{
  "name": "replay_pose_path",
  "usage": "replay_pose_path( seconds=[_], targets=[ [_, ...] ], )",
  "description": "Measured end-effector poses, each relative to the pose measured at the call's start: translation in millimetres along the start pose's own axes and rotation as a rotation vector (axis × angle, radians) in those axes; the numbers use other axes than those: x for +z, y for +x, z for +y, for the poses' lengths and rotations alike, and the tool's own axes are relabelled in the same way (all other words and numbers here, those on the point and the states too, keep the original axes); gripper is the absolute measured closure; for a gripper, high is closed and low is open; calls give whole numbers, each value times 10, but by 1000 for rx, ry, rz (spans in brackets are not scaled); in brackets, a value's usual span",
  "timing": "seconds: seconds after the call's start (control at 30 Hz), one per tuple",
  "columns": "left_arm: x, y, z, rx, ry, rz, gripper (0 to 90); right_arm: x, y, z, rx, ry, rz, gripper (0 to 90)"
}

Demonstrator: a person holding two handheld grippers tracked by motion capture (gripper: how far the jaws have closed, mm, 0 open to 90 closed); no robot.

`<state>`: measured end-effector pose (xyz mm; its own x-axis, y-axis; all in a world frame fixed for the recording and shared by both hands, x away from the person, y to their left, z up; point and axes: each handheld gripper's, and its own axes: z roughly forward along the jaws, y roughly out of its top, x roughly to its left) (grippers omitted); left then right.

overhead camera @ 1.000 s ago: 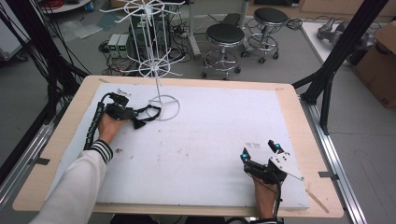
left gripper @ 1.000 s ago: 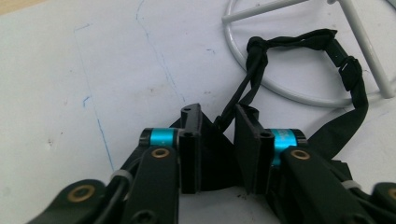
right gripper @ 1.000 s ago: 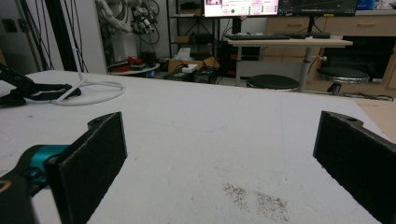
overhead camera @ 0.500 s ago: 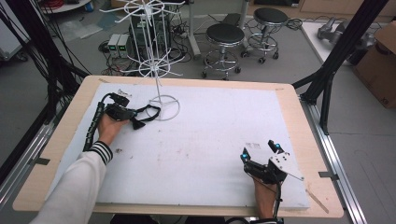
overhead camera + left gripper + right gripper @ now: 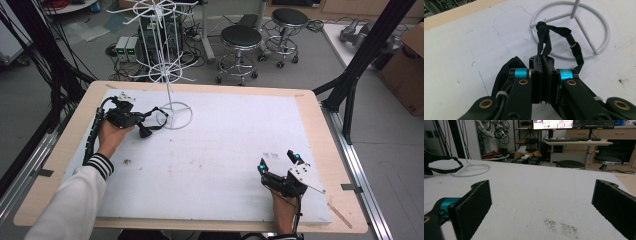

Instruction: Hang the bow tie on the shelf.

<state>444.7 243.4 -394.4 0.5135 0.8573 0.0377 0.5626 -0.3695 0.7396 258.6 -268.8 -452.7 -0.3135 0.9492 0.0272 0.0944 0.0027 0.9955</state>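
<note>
black strap [image 5: 564, 37] sits clamped in my left gripper [image 5: 543, 82] fingers beside the white wire stand [image 5: 167, 65]; my right gripper [image 5: 544, 202] fingers stand apart over the bench [image 5: 225, 145]; i read no lettering.

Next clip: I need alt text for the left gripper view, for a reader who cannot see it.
The left gripper's two black jaws are shut on a black fabric strap, which loops over the round base of a white wire rack. Both lie on a white tabletop.
</note>
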Motion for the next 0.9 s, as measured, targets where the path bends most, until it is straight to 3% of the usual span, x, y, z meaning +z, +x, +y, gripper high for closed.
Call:
replay_pose_path(
  seconds=[0.13,0.37,0.47,0.6,0.9],
  targets=[
    [-61,1,7,12,-8,1,858,0,-2,0,-3,-2,-1,17],
    [-229,6,-117,4,-71,-6,859,-1,-3,-1,-3,-3,-1,16],
    [-354,-5,-133,-6,-119,-30,858,0,-2,-1,-2,-2,-1,16],
    [-565,-87,-111,35,-186,-53,858,-3,4,0,1,-1,-1,16],
    [-824,-238,-126,99,-259,-100,858,-4,6,-1,0,-2,-1,16]
  ],
)
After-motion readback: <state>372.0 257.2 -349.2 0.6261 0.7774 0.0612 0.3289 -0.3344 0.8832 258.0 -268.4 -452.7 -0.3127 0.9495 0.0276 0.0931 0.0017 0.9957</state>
